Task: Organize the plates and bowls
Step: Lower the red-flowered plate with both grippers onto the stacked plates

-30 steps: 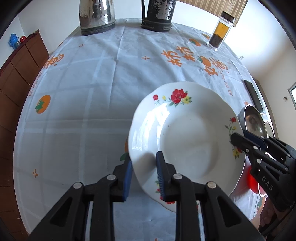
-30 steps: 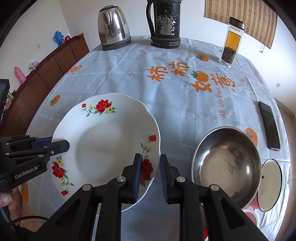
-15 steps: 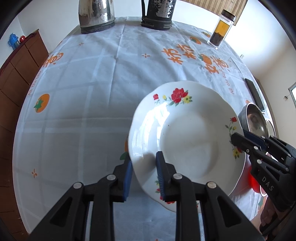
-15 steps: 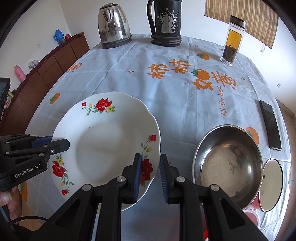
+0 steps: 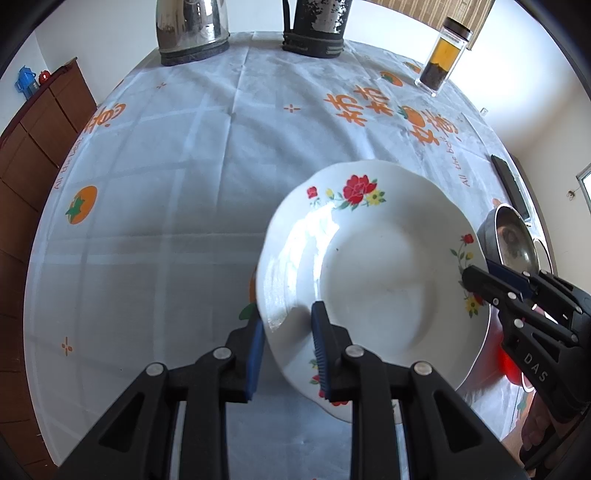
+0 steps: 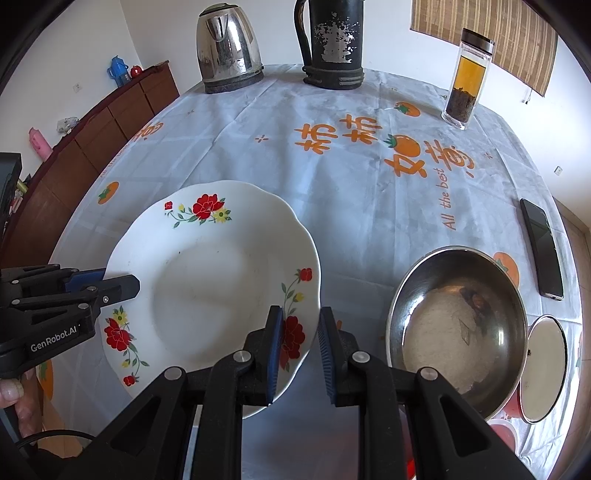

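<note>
Daylight is falling across a round table (image 6: 332, 192) wearing a pale tablecloth (image 6: 258, 166) printed with orange persimmons. Left of the table a brown wooden cabinet (image 6: 92, 147) is standing against white walls (image 6: 155, 33). Behind the table, to the right, a bamboo blind (image 6: 491, 40) is hanging.

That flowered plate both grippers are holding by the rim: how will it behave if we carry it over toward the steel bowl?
The flowered plate looks like glazed ceramic: probably rigid, fairly heavy, and breakable if dropped. Its glossy surface shows glare, so the rim may slip between the pads. The left gripper and right gripper pinch opposite edges, which should limit tilting. Set it gently by the steel bowl.
</note>
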`<action>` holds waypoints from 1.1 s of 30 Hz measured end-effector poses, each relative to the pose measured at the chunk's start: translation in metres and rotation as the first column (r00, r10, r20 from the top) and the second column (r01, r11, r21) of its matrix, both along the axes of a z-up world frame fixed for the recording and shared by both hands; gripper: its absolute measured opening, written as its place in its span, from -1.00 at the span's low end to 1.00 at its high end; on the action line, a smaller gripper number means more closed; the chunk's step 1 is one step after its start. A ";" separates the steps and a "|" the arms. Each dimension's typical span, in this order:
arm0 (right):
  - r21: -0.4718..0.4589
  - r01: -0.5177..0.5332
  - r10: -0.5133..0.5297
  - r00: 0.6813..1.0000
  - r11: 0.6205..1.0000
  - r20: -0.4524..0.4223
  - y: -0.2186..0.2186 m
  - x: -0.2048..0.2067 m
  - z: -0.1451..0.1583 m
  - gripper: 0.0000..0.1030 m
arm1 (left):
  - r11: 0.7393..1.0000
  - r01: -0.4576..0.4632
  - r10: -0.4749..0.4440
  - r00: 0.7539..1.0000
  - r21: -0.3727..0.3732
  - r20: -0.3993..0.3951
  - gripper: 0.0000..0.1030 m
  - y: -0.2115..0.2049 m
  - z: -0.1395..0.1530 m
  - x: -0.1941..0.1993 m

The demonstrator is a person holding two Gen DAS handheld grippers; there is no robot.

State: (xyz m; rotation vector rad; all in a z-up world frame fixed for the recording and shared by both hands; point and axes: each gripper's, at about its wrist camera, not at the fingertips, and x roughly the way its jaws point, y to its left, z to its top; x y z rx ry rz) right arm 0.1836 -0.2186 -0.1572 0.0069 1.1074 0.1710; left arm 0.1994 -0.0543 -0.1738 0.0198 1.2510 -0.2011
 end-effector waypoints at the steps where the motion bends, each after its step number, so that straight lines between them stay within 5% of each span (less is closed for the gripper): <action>1: -0.001 -0.001 0.001 1.000 1.000 0.000 0.000 0.000 0.000 -0.59 | 1.000 0.000 0.000 1.000 0.001 0.000 -0.56 0.000 0.000 0.000; 19: 0.001 -0.009 0.009 1.000 1.000 -0.016 0.001 0.001 -0.006 -0.59 | 1.000 0.001 -0.001 1.000 0.011 -0.008 -0.56 0.002 -0.003 0.002; 23: 0.008 -0.017 0.018 1.000 1.000 -0.012 0.000 0.001 -0.006 -0.84 | 1.000 0.005 -0.004 1.000 0.028 -0.015 -0.57 0.001 -0.007 0.001; 33: -0.009 -0.063 0.064 0.998 0.998 0.007 0.014 0.001 0.000 -0.84 | 1.000 0.001 -0.001 1.000 0.022 -0.016 -0.57 0.001 -0.007 -0.001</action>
